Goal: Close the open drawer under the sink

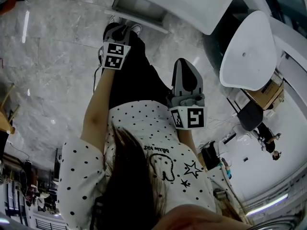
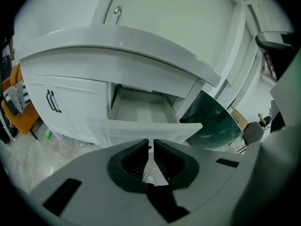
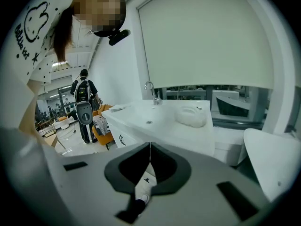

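Seen from above, a person in a white shirt with black dots (image 1: 144,147) holds a gripper in each hand over a grey marble floor (image 1: 48,56). The right gripper (image 1: 186,66) is nearer the body, its jaws pressed together on nothing. The left gripper (image 1: 121,28) reaches further ahead, its jaws also closed but for a hairline gap, nothing between them.

In the left gripper view, just beyond the left gripper's tips (image 2: 151,143), is the drawer (image 2: 141,126). It stands pulled out of a white cabinet (image 2: 70,112), its pale inside bare. Two dark handles (image 2: 52,101) sit on the cabinet door to its left. Above the drawer runs the white sink counter (image 2: 117,46), with a curved tap (image 2: 116,14) behind it. A dark green rounded shape (image 2: 214,124) lies to the right.
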Motion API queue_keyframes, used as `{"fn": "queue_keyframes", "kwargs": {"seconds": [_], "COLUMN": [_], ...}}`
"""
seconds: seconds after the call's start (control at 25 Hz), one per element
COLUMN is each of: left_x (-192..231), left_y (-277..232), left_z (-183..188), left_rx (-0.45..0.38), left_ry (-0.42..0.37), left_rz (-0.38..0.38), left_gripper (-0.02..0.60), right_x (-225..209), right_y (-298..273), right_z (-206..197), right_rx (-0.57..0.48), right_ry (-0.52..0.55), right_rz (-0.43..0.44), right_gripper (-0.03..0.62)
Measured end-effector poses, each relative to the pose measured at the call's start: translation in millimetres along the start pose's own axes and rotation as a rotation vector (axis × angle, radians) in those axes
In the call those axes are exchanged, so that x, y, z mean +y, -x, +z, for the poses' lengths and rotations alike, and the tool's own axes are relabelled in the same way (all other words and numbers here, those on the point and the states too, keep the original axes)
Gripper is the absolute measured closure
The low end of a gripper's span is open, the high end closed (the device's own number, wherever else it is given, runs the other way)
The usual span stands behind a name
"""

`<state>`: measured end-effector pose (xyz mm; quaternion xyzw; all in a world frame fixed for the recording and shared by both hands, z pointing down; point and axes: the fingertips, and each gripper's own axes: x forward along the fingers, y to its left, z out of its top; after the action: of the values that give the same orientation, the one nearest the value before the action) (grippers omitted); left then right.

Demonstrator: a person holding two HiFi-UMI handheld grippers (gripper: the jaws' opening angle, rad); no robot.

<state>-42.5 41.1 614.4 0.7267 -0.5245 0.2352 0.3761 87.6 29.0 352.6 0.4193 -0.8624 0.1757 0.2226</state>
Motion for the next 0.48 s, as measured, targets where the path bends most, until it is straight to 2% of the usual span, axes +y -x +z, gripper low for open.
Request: {"fn": "queue_keyframes", "kwargs": {"seconds": [0.12,0.48], "left_x": [-2.0,-0.9], "left_y": [-21.6,-69.3], "left_z": [-14.6,-30.7], "left_rx": [0.045,0.124], "left_ry": [0.007,0.012], "left_rz": [-0.009,0.01], "left_gripper": [0.506,0.463], "right_x": [-7.0,-17.0], "right_y": [1.5,4.4], "right_z": [-8.2,-15.8], "right_rx": [0.017,0.063], "right_ry": [-0.005,-0.016], "right_rz": [-0.015,-0.042], "right_gripper": [0.579,0.579]}}
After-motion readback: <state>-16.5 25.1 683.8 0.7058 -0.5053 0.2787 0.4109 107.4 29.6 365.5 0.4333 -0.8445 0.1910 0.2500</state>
